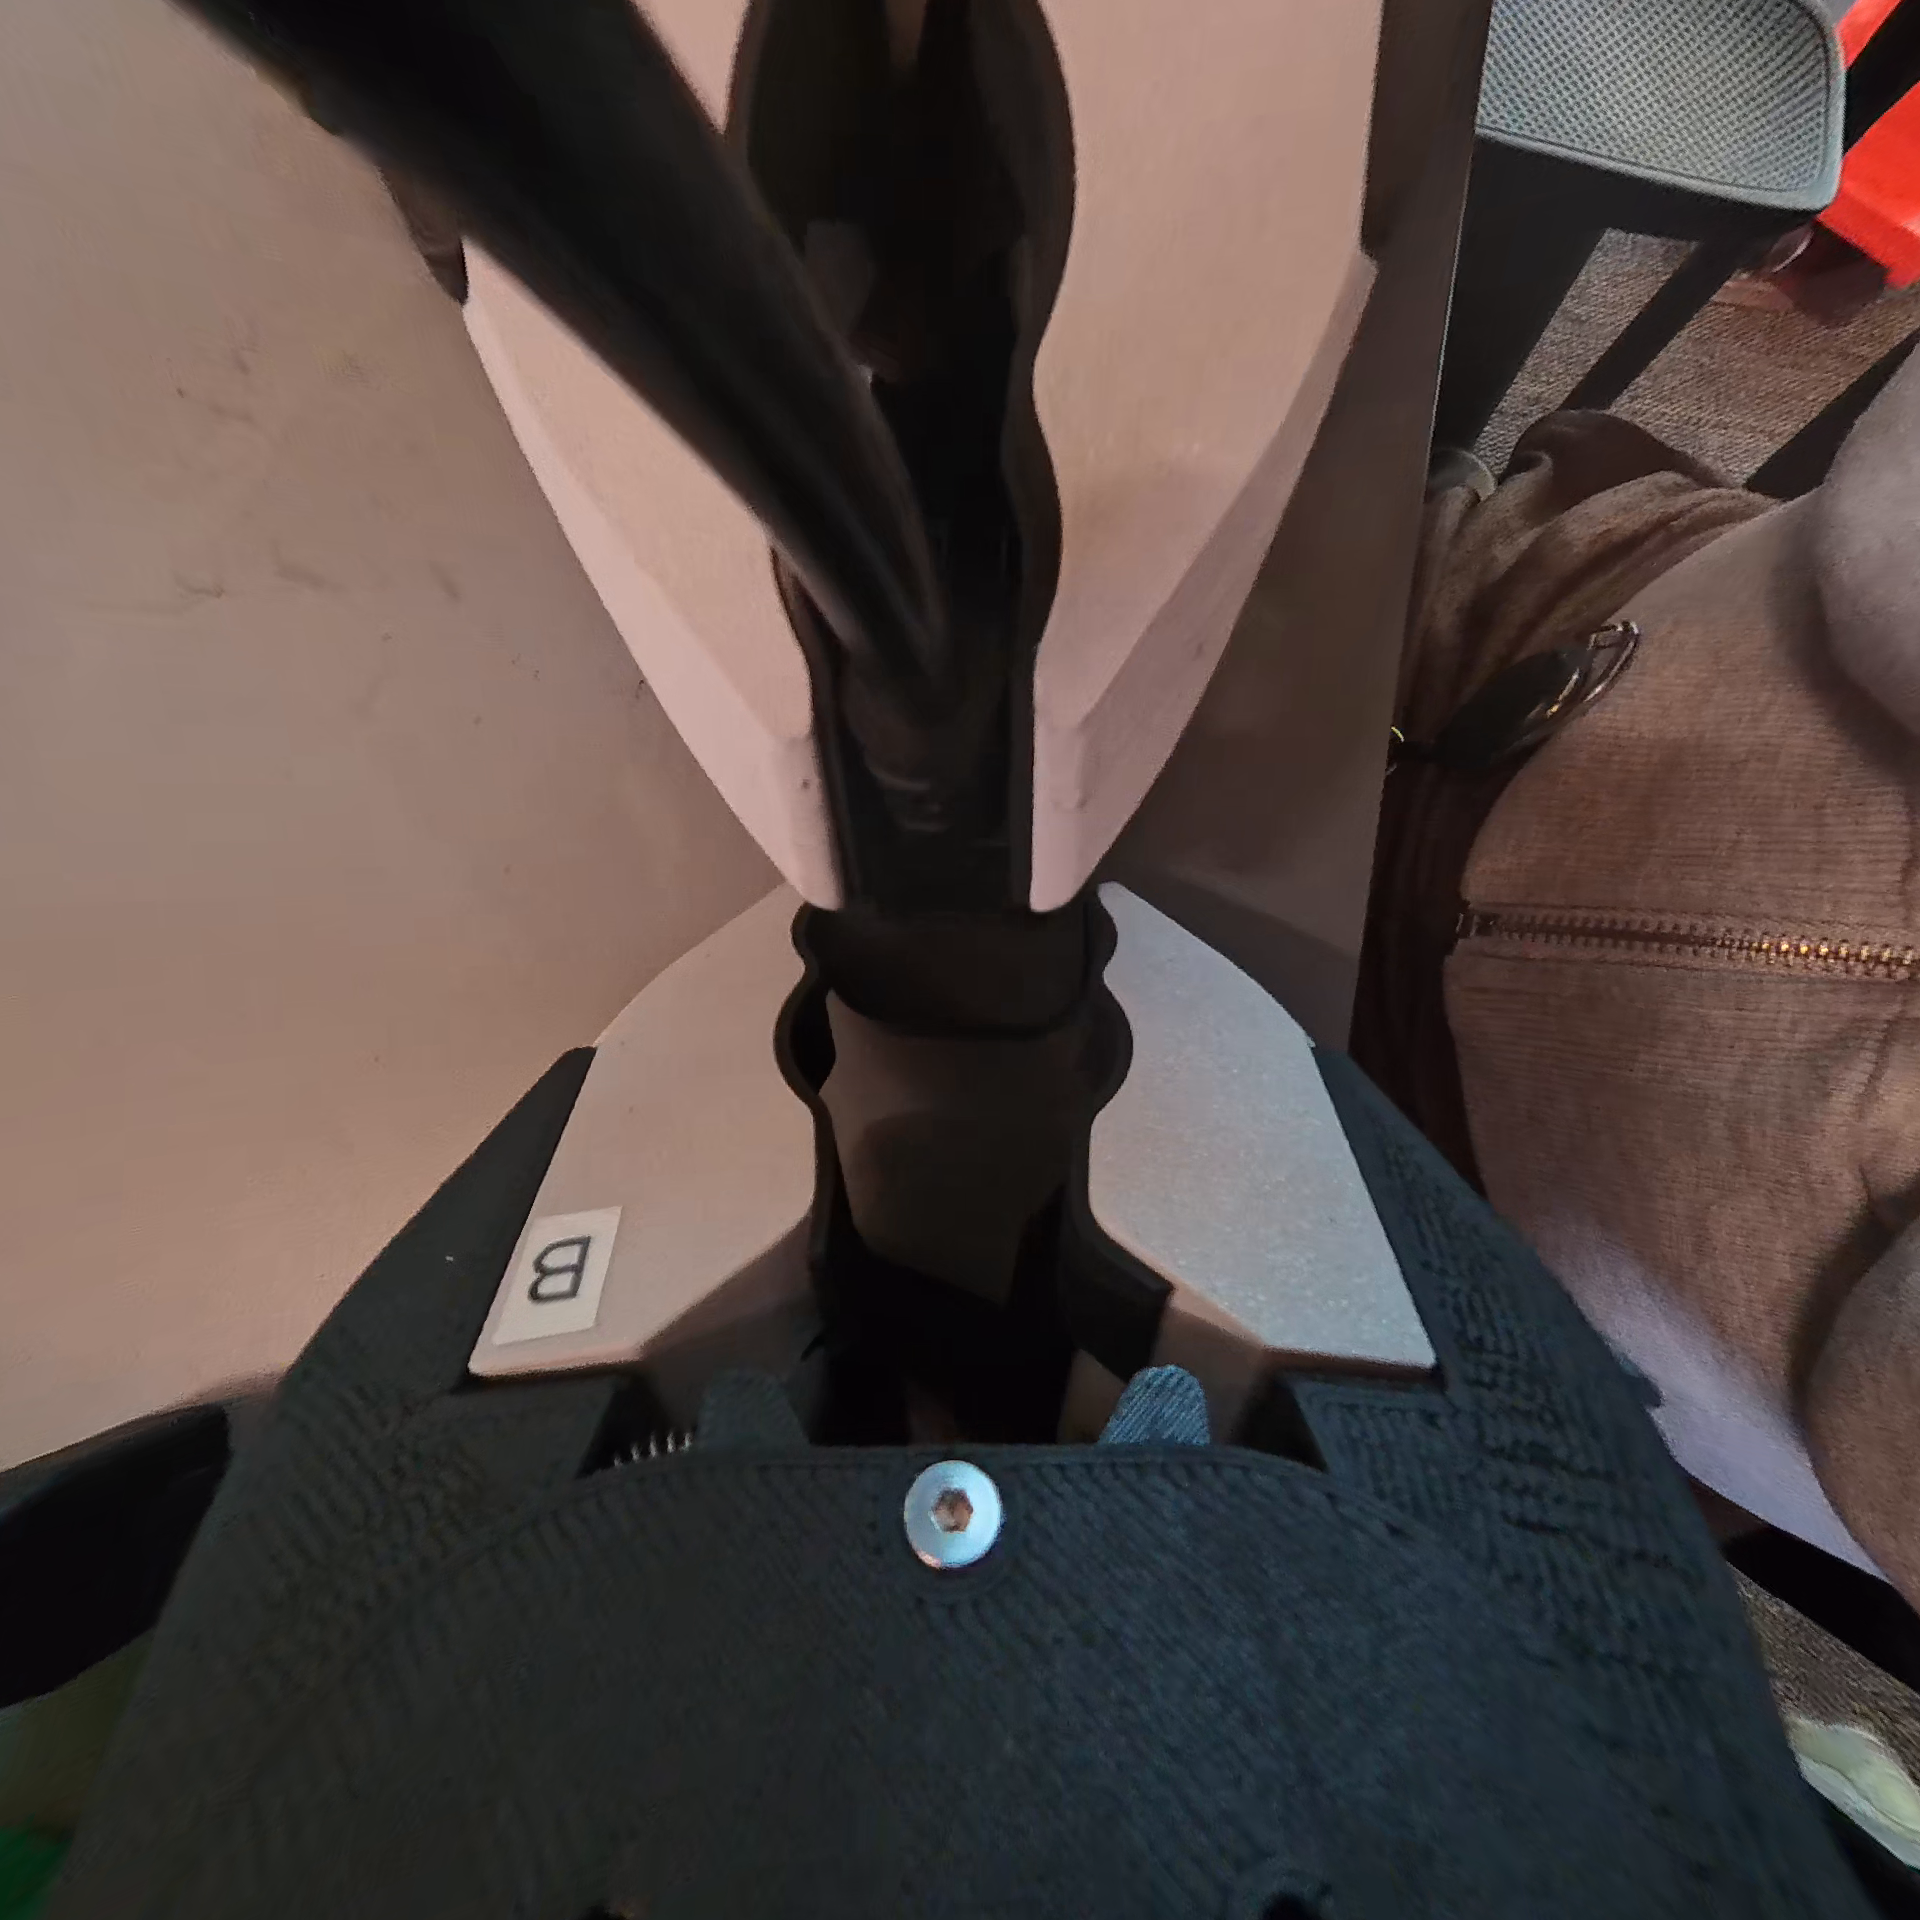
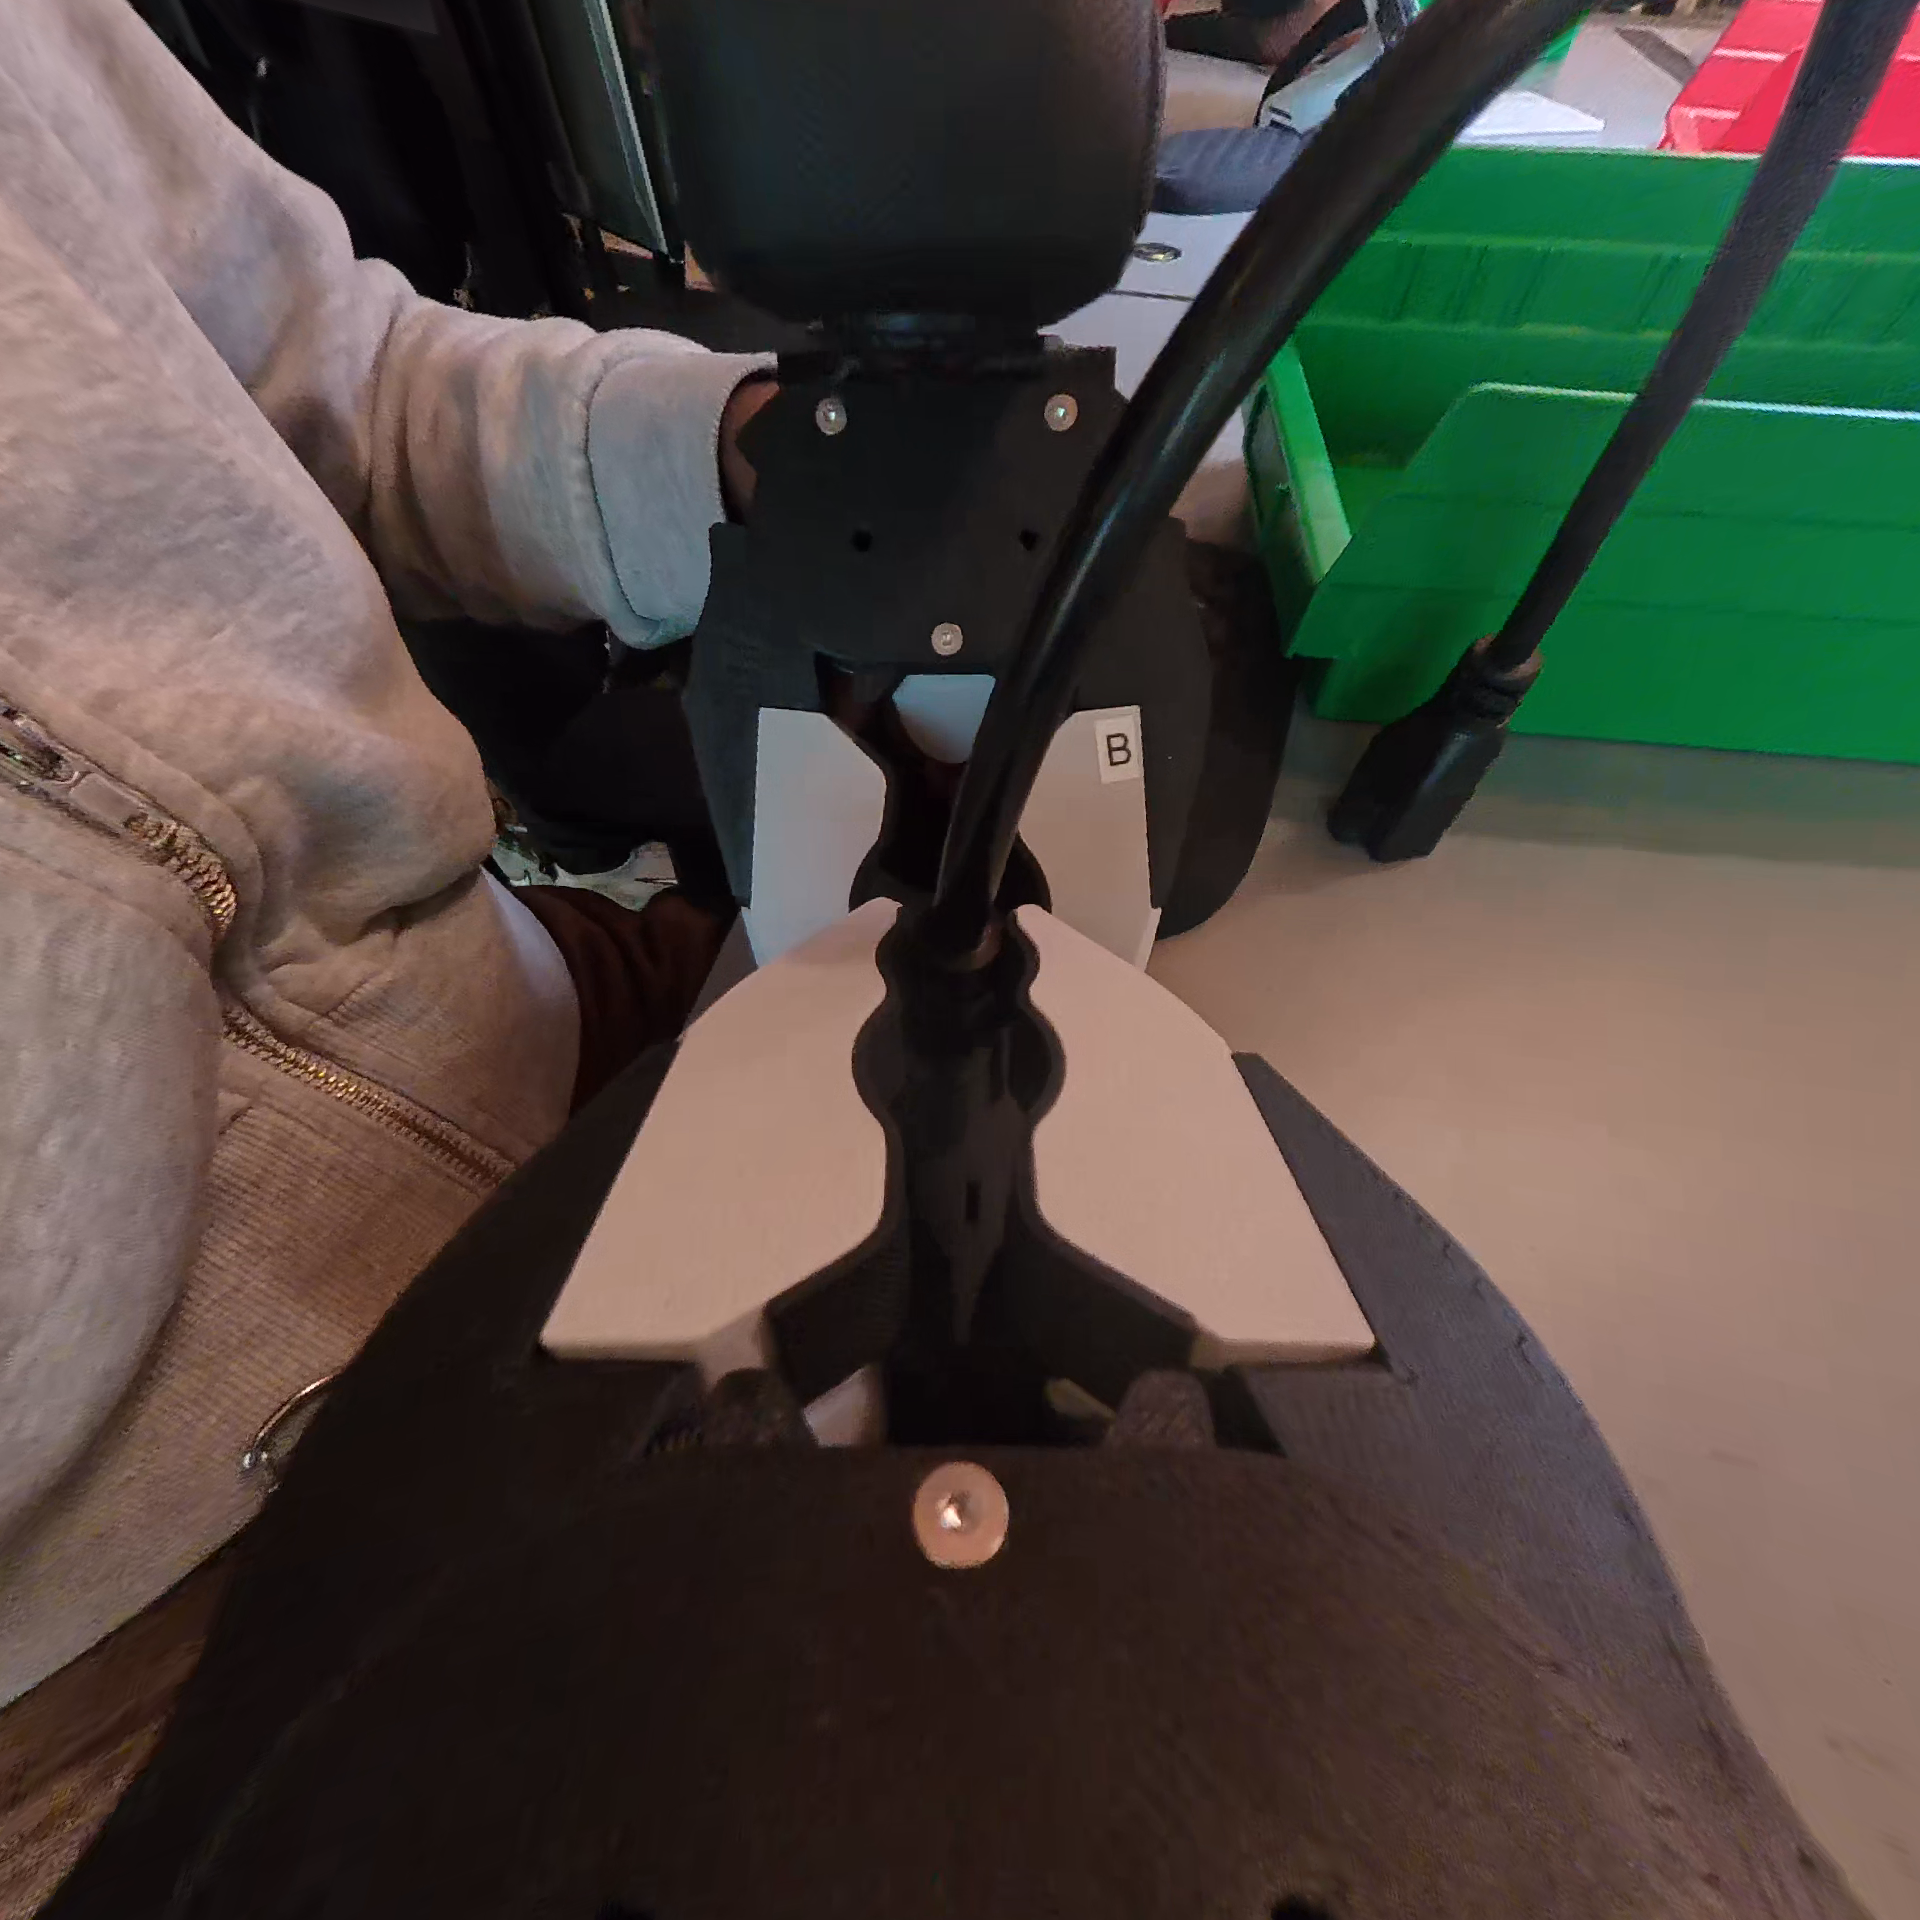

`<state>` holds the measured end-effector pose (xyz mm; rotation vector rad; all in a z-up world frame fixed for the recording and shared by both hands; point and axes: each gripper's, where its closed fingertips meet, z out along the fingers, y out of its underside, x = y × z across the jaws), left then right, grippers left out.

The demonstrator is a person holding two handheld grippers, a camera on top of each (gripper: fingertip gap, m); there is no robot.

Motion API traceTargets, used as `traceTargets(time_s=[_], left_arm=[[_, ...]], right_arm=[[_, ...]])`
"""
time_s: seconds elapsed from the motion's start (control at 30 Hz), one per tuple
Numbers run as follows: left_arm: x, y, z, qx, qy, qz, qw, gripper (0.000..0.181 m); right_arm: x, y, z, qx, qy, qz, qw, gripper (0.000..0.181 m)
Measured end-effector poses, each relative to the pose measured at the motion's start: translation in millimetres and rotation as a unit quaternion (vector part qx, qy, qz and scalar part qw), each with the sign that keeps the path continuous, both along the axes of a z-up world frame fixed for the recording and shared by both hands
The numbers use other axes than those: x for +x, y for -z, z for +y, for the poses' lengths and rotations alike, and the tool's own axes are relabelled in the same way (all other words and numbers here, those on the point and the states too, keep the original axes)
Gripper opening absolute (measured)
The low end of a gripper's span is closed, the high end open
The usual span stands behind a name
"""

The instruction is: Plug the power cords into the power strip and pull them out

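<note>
Both grippers (image 1: 951, 914) meet (tip to tip).

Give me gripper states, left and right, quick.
Left gripper: shut on the black connector, facing the right gripper.
Right gripper: shut on the power cord at its plug end.

You are working in what looks like a workshop or lab storage area rather than a home. Beyond your right gripper (image 2: 951, 935), to its right, stacked green plastic bins (image 2: 1621, 499) stand on the pale tabletop (image 2: 1558, 1143), and a red bin (image 2: 1787, 83) sits farther behind them. Ahead of your left gripper (image 1: 940, 914), up to its right past the table edge, a grey mesh office chair (image 1: 1652, 94) stands on brownish carpet (image 1: 1704, 343), with another red bin corner (image 1: 1881, 156) beside it.
</note>
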<state>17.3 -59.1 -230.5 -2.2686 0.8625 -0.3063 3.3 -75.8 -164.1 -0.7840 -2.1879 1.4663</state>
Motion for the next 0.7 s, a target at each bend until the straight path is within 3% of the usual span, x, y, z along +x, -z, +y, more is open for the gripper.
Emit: traceTargets(time_s=[0.33, 0.7], left_arm=[[2.3, -6.5, -0.9, 0.015, 0.007, -0.022, 1.000, 0.046], [1.9, -0.2, -2.0, 0.002, 0.011, 0.006, 1.000, 0.046]], right_arm=[[4.5, -6.8, 1.4, -0.029, 0.001, 0.022, 0.999, 0.015], [3.3, -2.6, -5.1, -0.001, -0.012, 0.032, 0.999, 0.015]])
